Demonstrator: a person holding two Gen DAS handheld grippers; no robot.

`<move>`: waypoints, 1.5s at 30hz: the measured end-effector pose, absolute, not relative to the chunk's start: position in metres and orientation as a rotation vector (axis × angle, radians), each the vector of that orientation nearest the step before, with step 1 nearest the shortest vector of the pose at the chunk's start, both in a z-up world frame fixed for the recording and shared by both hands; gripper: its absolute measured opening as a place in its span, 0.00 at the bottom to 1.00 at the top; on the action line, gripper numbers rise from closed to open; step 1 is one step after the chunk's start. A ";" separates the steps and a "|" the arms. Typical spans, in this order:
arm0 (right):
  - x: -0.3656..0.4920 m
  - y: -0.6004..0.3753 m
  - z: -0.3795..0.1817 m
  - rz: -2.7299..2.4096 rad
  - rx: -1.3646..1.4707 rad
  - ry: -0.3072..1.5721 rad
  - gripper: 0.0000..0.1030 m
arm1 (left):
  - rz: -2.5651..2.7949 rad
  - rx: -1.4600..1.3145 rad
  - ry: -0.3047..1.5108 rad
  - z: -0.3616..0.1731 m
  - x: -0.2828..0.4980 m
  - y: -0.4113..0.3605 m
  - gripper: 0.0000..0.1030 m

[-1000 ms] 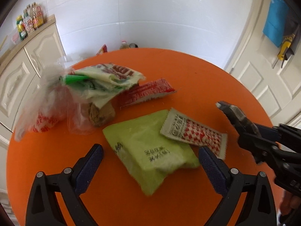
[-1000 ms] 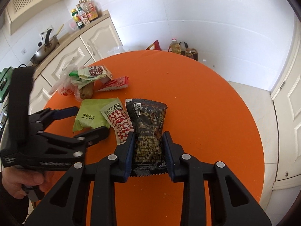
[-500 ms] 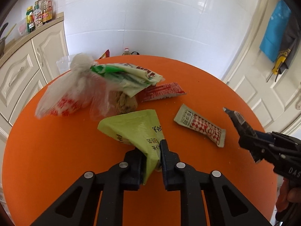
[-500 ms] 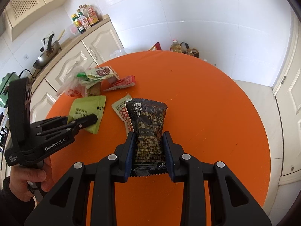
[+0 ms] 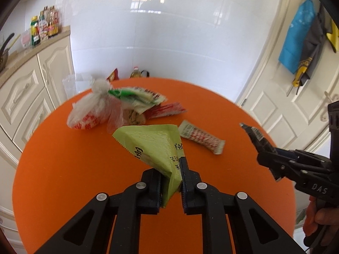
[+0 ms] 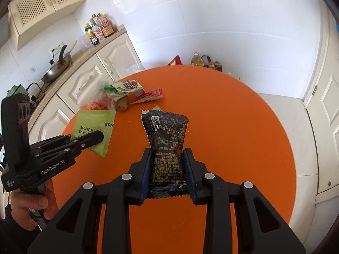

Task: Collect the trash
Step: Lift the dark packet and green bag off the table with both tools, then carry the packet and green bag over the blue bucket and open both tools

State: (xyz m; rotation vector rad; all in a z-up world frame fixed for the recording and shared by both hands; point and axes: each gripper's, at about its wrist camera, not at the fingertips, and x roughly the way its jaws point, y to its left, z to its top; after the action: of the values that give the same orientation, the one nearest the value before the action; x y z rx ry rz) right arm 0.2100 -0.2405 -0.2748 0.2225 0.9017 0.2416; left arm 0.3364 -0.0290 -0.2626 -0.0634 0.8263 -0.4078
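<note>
Left gripper [image 5: 171, 182] clenching green packet [image 5: 154, 148], lifting it off orange table [image 5: 63, 169]; right gripper [image 6: 167, 169] gripping black packet [image 6: 167, 139] above table.

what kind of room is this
Most likely a home kitchen. A wok sits on the counter, sauce bottles stand beside it, and cream cabinets run underneath. Snack wrappers lie on a round orange table in front.
</note>
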 end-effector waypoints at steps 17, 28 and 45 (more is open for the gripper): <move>0.117 -0.274 -0.197 0.171 0.242 0.692 0.29 | -0.554 -0.001 0.590 -0.173 0.230 -0.053 0.10; 0.044 -0.331 -0.161 0.008 0.287 0.571 0.29 | -0.713 0.050 0.525 -0.148 0.173 -0.092 0.10; -0.050 -0.494 -0.263 -0.375 0.531 0.710 0.29 | -1.042 0.252 0.747 -0.216 0.155 -0.249 0.10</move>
State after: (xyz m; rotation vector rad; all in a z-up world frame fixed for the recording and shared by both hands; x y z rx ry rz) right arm -0.0496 -0.4944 -0.2629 0.5313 0.7101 -0.3749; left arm 0.1554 -0.2488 -0.2156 0.2518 0.7465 -1.0419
